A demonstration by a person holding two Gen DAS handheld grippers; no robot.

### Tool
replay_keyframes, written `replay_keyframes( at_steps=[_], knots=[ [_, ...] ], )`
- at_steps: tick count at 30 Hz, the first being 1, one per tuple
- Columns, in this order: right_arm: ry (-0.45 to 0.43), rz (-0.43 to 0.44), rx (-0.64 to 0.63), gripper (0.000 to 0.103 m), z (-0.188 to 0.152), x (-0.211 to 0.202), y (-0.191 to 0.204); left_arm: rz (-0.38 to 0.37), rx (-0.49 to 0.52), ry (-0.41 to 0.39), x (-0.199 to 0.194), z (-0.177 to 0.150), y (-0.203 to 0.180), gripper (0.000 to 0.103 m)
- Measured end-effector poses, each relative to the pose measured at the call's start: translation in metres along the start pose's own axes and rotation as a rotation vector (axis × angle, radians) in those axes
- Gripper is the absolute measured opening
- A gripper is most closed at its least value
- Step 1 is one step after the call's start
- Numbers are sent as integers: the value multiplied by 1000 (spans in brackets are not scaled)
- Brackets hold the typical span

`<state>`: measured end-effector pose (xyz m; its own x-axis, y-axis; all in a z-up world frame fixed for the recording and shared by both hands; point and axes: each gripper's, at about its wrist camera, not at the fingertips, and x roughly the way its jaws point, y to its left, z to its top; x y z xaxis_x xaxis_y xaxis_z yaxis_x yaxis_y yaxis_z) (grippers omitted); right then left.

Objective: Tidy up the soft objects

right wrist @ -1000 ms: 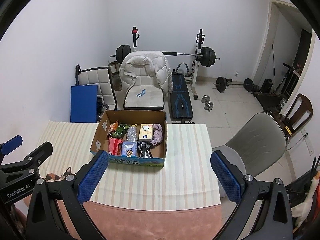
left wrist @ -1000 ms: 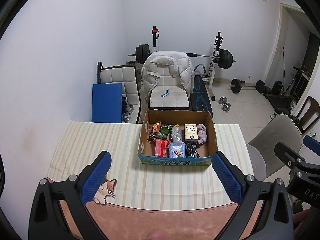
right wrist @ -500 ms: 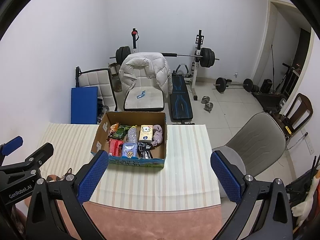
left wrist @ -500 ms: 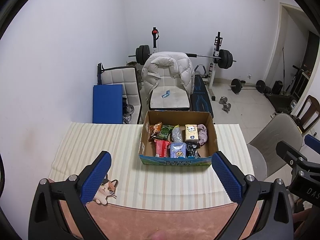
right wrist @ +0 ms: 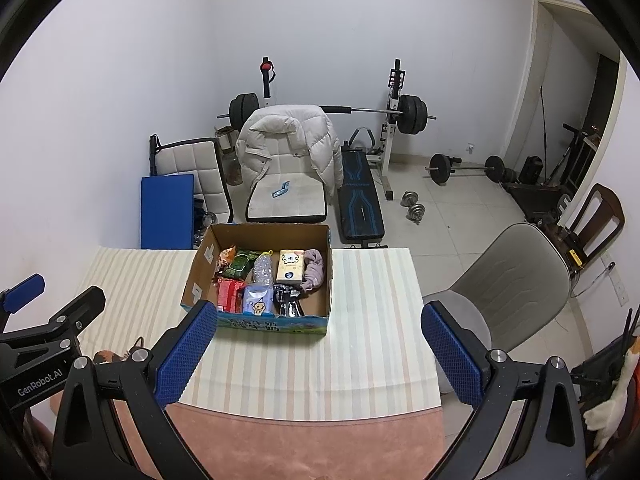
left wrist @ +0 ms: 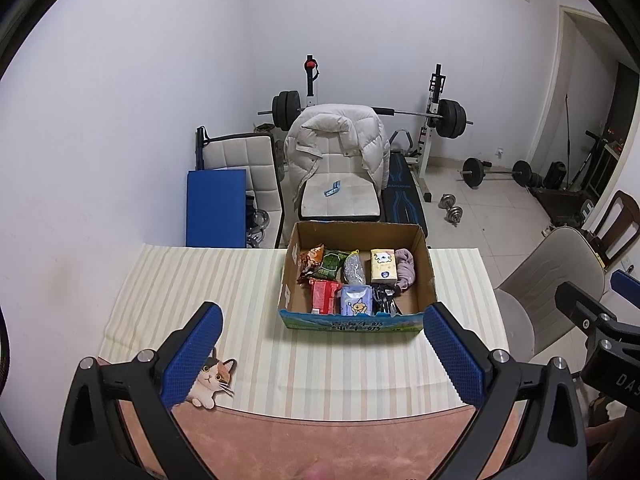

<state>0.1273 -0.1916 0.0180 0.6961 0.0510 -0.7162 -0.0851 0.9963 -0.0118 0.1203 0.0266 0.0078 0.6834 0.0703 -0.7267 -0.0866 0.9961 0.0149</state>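
Both views look down a striped tablecloth [left wrist: 248, 296] toward the same cardboard box [left wrist: 354, 322], but each gives something extra. The left wrist view catches a cat picture [left wrist: 212, 380] on the cloth at seven o'clock, just beside the left finger; in the right wrist view it is almost wholly hidden behind the gripper. The right wrist view alone shows a white soft toy [right wrist: 612, 396] down at four o'clock, off the table edge.

The room: white walls, pale tiled floor, a barbell rack [right wrist: 394, 120] at twelve o'clock, a white padded jacket [left wrist: 340, 136] draped over a chair just beyond the box, a blue mat [left wrist: 216, 208] at ten o'clock, dumbbells [right wrist: 412, 204] on the floor, a grey chair [right wrist: 516, 280] at three o'clock.

The table carries the cloth over a pinkish surface [right wrist: 300, 444]. The box sits on the cloth toward the far edge, open-topped, packed with snack packets [left wrist: 320, 264], a yellow tissue pack [left wrist: 382, 266], a blue tissue pack [left wrist: 357, 300] and a mauve cloth [left wrist: 405, 270] bunched at its far right corner.

Left gripper [left wrist: 322, 356]: spread wide, nothing between its blue pads, short of the box. Right gripper [right wrist: 320, 354]: equally wide, holding nothing, left fingertip overlapping the box's near corner in its own view.
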Motion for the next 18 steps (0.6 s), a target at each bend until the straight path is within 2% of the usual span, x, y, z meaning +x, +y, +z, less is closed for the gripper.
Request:
replay_keyframes(
  at_steps=[18],
  knots=[
    [-1,6,0,103,0,0,1,-15,8,-3,-2,-1,2,103]
  ],
)
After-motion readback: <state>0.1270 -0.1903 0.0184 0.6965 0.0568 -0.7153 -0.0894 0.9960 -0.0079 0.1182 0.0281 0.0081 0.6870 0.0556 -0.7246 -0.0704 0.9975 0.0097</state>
